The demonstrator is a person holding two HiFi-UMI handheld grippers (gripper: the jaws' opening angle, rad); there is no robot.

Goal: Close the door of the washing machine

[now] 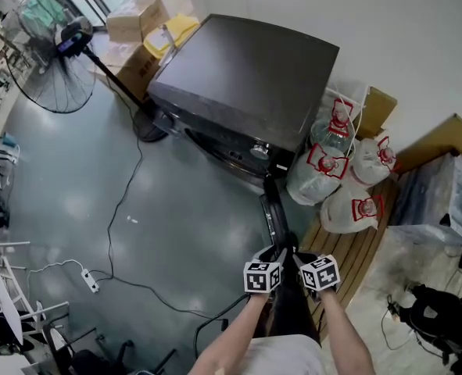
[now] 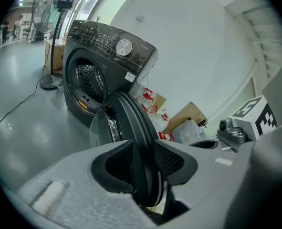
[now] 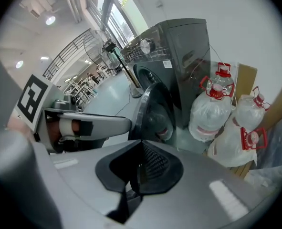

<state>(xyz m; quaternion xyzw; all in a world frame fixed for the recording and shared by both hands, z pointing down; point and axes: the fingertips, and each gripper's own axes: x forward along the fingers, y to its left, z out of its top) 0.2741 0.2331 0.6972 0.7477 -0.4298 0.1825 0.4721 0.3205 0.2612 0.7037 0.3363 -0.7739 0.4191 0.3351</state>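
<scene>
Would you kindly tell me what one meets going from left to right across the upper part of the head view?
standing fan → cardboard boxes → washing machine → bagged water bottles → flat cardboard

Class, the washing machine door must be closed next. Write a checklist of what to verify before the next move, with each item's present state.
1. door open, swung out from the washing machine: ok.
2. Door's rim between the left tool's jaws: ok; jaws apart, not clamped.
3. right tool shut and empty: ok.
4. Nothing sticks out of the drum opening: ok.
5. jugs stand on the door's outer side, off its swing: ok.
6. latch sound: cannot tell, not visible.
</scene>
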